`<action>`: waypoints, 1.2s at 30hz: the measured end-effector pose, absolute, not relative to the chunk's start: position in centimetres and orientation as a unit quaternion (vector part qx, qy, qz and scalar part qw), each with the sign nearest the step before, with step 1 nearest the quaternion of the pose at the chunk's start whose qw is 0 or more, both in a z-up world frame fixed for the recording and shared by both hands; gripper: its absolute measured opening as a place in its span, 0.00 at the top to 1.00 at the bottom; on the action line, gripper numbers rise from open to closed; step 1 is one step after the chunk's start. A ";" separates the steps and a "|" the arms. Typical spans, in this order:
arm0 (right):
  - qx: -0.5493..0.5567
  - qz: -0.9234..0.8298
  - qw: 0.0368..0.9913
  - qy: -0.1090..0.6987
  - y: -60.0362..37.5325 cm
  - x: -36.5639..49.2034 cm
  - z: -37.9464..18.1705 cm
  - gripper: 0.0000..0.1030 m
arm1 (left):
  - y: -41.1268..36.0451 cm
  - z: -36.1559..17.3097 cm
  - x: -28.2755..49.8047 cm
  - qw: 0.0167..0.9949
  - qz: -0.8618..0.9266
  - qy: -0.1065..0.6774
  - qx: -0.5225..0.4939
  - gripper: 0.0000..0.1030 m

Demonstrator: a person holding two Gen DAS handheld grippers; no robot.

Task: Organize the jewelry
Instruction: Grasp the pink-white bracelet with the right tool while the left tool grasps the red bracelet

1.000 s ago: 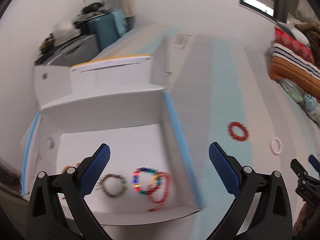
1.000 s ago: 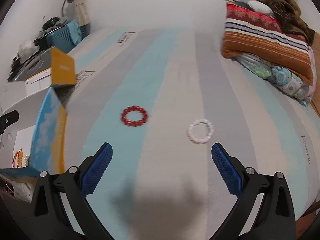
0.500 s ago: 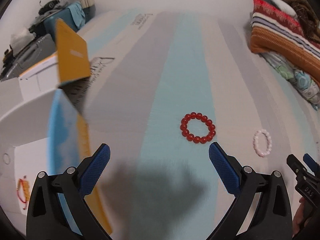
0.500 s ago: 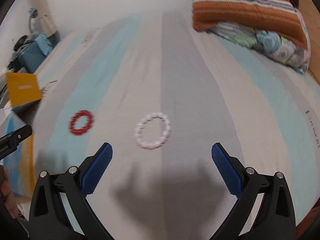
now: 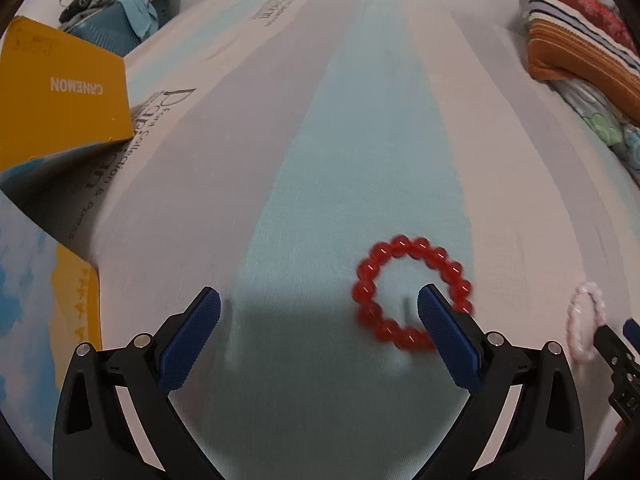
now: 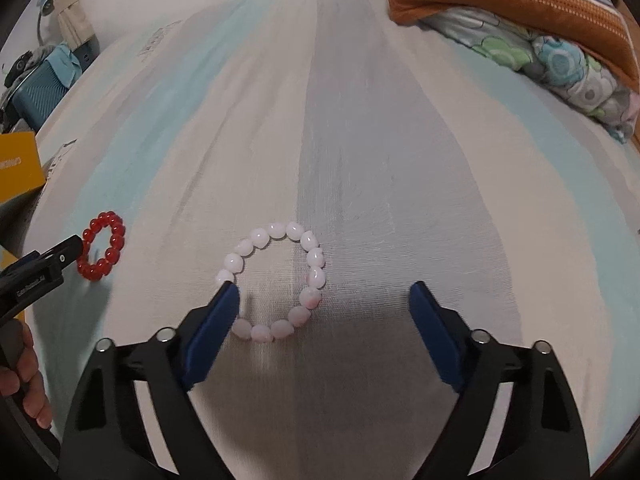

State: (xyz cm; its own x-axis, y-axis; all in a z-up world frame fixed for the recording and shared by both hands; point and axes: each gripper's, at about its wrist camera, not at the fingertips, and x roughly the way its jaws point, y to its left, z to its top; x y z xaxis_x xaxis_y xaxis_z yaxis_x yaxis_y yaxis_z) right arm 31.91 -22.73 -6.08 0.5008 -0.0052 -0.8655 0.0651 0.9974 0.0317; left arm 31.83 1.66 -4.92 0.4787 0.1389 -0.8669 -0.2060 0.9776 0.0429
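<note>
Red beaded bracelet (image 5: 412, 298) lay flat on the striped bed sheet (image 5: 360, 140) in the left wrist view, on the pale blue stripe. Left gripper (image 5: 318, 334) was open and empty, angled down over the sheet; its right finger (image 5: 448, 340) overlapped the bracelet's near right side, contact not determinable. Yellow box flap (image 5: 60, 92) stood at far left; folded blankets (image 5: 580, 52) at upper right. Pink bracelet (image 5: 584, 326) lay at the right edge, well apart from the red one. In the right wrist view, the pink bracelet (image 6: 276, 282) lay flat on the sheet. Right gripper (image 6: 324, 332) had just been closing but stood open, gripping nothing; its left finger (image 6: 212, 336) covered the ring's near left beads, the rest sitting between the fingers. Red bracelet (image 6: 102, 246) was at far left.
</note>
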 end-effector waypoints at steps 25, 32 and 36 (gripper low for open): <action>0.047 -0.012 0.866 0.498 -23.2 31.7 -6.8 0.90 | 0.4 -5.8 31.3 0.855 0.057 0.514 -0.033 0.87; 0.056 -0.004 0.879 0.473 -23.3 30.5 -4.9 0.91 | 0.3 -4.1 30.3 0.861 0.037 0.505 -0.051 0.87; 0.059 -0.001 0.884 0.464 -23.4 30.1 -4.0 0.91 | 0.4 -3.1 29.7 0.862 0.024 0.502 -0.062 0.87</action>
